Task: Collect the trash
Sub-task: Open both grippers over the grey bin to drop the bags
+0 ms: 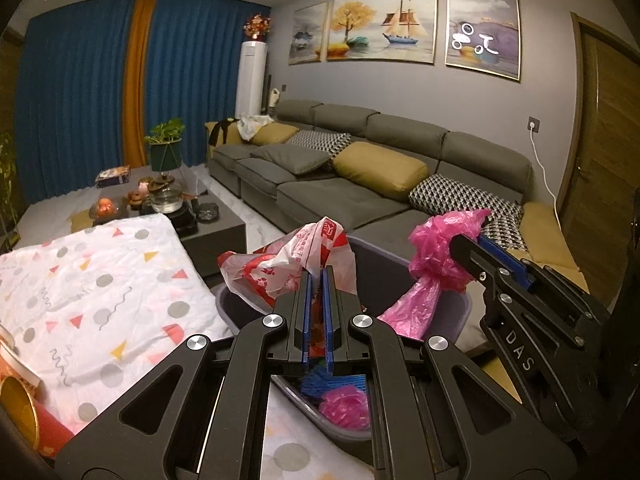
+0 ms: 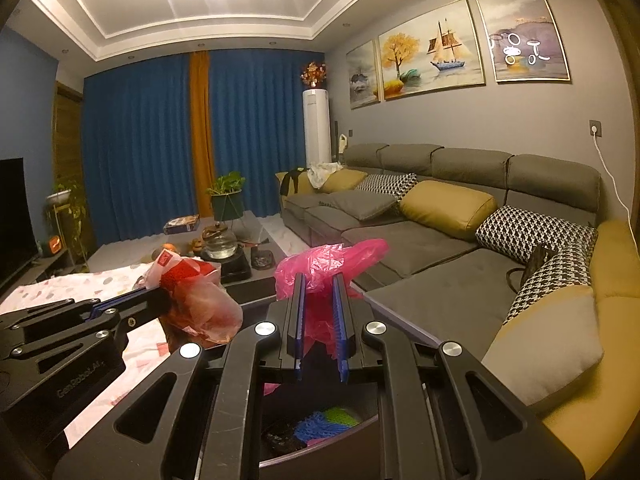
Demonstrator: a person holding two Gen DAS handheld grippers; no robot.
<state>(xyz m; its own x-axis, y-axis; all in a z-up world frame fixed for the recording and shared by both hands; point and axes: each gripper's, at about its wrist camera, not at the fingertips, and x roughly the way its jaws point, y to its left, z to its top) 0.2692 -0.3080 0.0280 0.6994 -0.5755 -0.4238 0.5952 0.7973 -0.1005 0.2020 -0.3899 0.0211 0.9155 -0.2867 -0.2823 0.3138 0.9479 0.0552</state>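
Two plastic bags are held over one bin. The red-and-white bag (image 1: 288, 264) is pinched between the nearly closed blue pads of the left gripper (image 1: 317, 280), at about 12 o'clock in the left wrist view. The pink bag (image 2: 320, 268) is clamped in the right gripper (image 2: 319, 284), whose pads stand a little apart with the film bunched between them.

The left gripper points forward and slightly down over the grey bin (image 1: 456, 312); the right gripper enters that view from 3 o'clock, angled toward 10 o'clock, its bag hanging against the bin's far rim. In the right wrist view the left gripper reaches in from 9 o'clock.

Inside the bin lie one crumpled pink bag (image 1: 346, 408), a blue ridged piece (image 1: 320, 386) and, seen from the right wrist, a green piece (image 2: 340, 416) beside it.

At 9 o'clock a patterned white cloth (image 1: 100, 292) covers a surface whose edge runs just beside the bin. At 3 o'clock the grey sofa (image 2: 432, 288) sits close to the bin's other side. A strip of pale floor (image 1: 256, 232) opens at 12 o'clock between the coffee table (image 1: 224, 224) and the sofa.
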